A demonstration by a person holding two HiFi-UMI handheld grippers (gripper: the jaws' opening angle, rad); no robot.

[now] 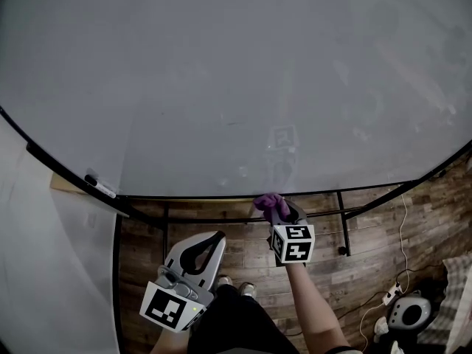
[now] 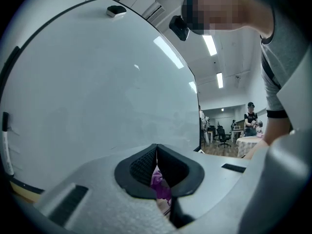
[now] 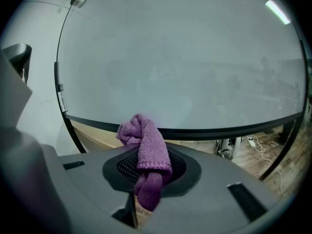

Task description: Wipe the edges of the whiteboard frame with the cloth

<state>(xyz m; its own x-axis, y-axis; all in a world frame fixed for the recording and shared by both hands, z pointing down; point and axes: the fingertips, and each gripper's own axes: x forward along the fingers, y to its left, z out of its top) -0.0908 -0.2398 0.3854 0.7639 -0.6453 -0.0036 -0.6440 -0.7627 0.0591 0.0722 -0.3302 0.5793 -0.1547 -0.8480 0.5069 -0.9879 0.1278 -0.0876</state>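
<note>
The whiteboard (image 1: 236,72) fills the head view, and its black bottom frame edge (image 1: 221,197) curves across the middle. A purple knitted cloth (image 1: 268,200) touches that edge, and my right gripper (image 1: 275,208) is shut on it. In the right gripper view the cloth (image 3: 146,145) sticks up between the jaws of the right gripper (image 3: 146,164), just below the frame edge (image 3: 204,132). My left gripper (image 1: 216,238) hangs lower and to the left, away from the board, its jaws shut with nothing held. The left gripper (image 2: 156,151) view shows a bit of purple beyond the pads.
A black marker (image 1: 100,186) lies on the wooden ledge (image 1: 65,184) at the board's lower left. Black stand bars (image 1: 343,223) run under the board over a wooden floor. A power strip with cables (image 1: 389,296) and a grey device (image 1: 407,313) lie at right. A person (image 2: 250,120) stands far off.
</note>
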